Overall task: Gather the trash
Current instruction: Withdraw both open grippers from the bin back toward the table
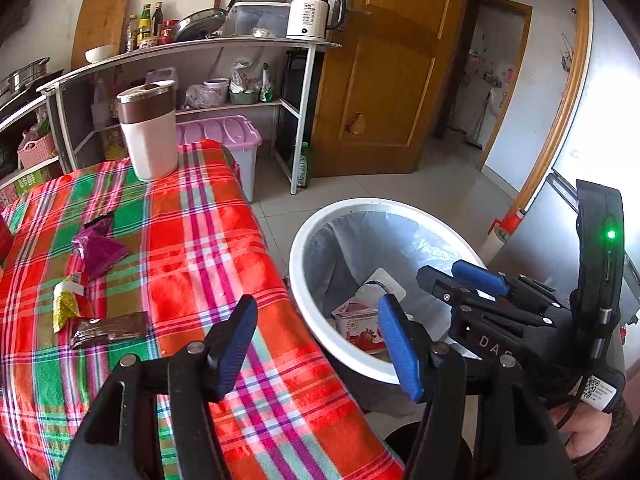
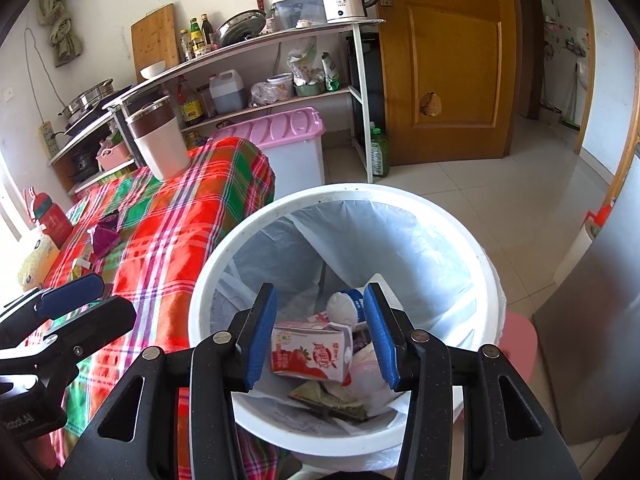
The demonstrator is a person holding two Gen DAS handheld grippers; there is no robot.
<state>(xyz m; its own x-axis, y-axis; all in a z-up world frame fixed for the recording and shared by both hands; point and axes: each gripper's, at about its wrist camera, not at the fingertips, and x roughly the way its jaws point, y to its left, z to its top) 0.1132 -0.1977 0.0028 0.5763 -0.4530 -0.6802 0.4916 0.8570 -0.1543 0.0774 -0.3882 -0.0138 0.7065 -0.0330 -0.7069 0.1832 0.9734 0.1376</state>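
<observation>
Left wrist view: my left tongs point(image 1: 320, 344) hang over the tabletop point(image 1: 224, 240) edge, jaws apart w/ nothing between them. Plaid cloth covers the tabletop. Trash on it, to the left: a purple wrapper point(image 1: 98, 246), a gold-and-red wrapper point(image 1: 70, 300) just below it, and a dark brown wrapper point(image 1: 110, 330) nearest the tongs. A white-and-brown tumbler point(image 1: 149, 130) stands upright at the far end. The white bin point(image 1: 308, 264), lined w/ a clear bag, sits on the floor beside the tabletop's right edge; a strawberry carton point(image 1: 358, 326) lies inside. My right tongs point(image 1: 438, 284) reach over the bin's rim from the right.

Right wrist view: right tongs point(image 2: 320, 332) point down into the bin point(image 2: 208, 280), jaws parted and empty; carton point(image 2: 310, 354) lies well below them at the bottom, beside a white cup w/ blue rim point(image 2: 346, 306) and a flat greenish wrapper point(image 2: 330, 398). Left tongs point(image 2: 88, 300) show at the left edge over the cloth; can't tell their opening from here. Purple wrapper point(image 2: 105, 232) visible on tabletop point(image 2: 172, 232), tumbler point(image 2: 158, 142) at far end.
</observation>
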